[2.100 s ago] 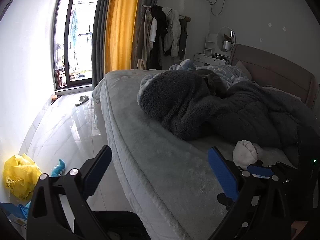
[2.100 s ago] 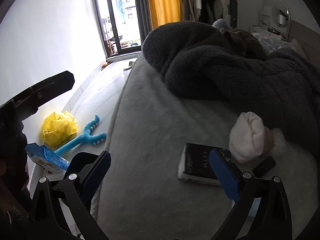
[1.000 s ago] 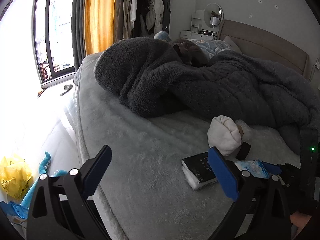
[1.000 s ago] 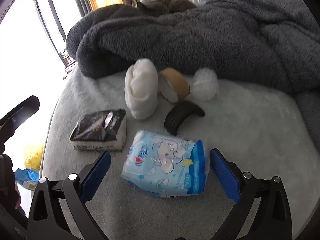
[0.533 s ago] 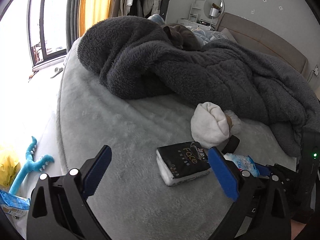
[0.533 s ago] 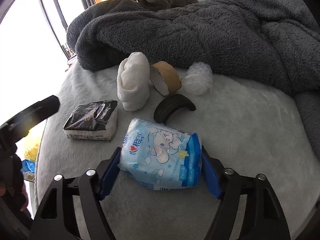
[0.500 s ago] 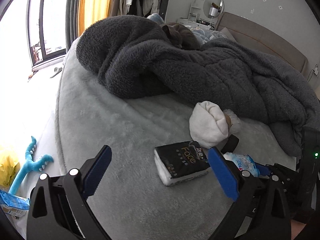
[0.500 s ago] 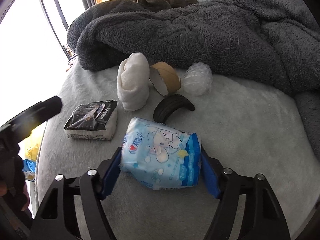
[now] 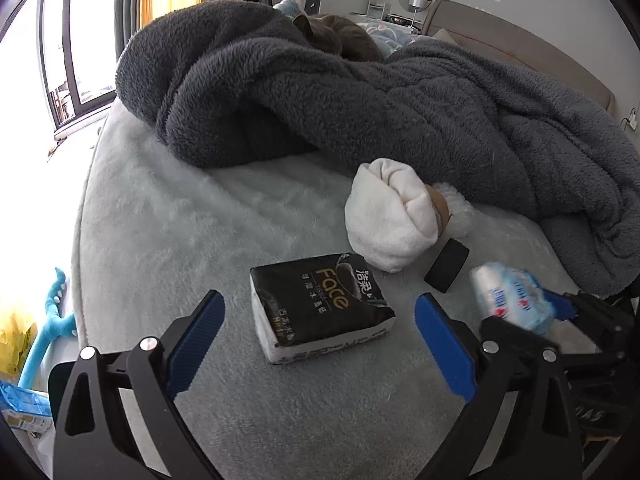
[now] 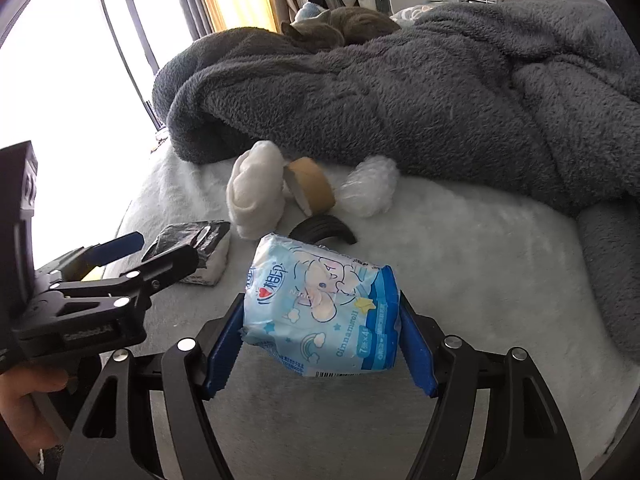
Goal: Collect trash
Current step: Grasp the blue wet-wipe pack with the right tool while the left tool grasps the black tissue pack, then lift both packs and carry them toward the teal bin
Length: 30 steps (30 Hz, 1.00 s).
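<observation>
The right gripper (image 10: 322, 330) is clamped on a pale blue tissue pack (image 10: 322, 312), one blue pad pressed to each short end. That hold across the width suits a soft, squashy packet, and the pack hangs clear of the grey bed cover (image 10: 480, 280), so it looks lifted for carrying off as trash.

The left gripper (image 9: 320, 344) has its jaws wide apart with nothing between the pads. It points down at the black tissue pack (image 9: 320, 308), which lies flat on the cover just ahead of the fingertips and roughly centred between them; my reading is that this pack is the next pickup.

Just beyond lie the remaining small items, bunched close together against the blanket's edge: one rolled white sock bundle (image 10: 256, 196), one brown tape roll (image 10: 312, 188) leaning on it, one clear crumpled wad (image 10: 368, 192) that may be bubble wrap, though the view is too soft to be sure, and one curved black piece (image 10: 324, 230) partly hidden behind the held pack. That makes two tissue packs and four other items.

Farther back a dark grey fleece blanket (image 10: 440, 92) is heaped across the bed, with one grey cat (image 10: 332, 26) curled on top.
</observation>
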Each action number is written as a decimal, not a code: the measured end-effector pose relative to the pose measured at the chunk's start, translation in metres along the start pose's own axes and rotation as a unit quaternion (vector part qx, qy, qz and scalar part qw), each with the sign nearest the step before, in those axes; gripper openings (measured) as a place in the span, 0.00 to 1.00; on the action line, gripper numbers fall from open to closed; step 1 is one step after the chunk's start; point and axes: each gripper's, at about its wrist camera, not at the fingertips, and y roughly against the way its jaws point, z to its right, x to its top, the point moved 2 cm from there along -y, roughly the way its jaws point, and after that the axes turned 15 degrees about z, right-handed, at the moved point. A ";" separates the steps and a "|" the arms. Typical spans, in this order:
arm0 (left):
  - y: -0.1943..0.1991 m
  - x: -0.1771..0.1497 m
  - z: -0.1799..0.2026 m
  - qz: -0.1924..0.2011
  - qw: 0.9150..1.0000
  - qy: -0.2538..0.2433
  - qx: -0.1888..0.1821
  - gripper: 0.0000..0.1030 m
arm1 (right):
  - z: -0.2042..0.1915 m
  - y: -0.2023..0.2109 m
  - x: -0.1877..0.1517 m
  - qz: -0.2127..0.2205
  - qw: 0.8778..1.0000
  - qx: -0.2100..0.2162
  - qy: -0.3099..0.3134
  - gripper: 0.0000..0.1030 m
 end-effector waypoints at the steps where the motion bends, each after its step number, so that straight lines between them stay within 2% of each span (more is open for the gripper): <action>1: -0.002 -0.001 0.001 -0.001 1.000 0.001 0.000 0.95 | 0.004 0.002 0.001 0.002 1.000 -0.003 0.002 0.69; 5: -0.008 -0.003 0.004 -0.007 1.000 -0.007 0.008 0.94 | 0.021 0.005 0.006 0.010 1.000 -0.009 -0.010 0.69; 9: -0.017 -0.008 0.008 -0.021 0.999 -0.020 0.018 0.83 | 0.039 0.014 0.007 0.020 1.000 -0.011 -0.022 0.69; 18: -0.022 -0.007 0.011 -0.018 0.999 -0.022 0.017 0.76 | 0.050 0.024 0.005 0.027 0.999 0.004 -0.019 0.69; 30: 0.000 -0.004 0.006 0.004 0.999 -0.023 -0.032 0.75 | 0.034 0.026 0.016 0.041 0.999 0.020 -0.016 0.69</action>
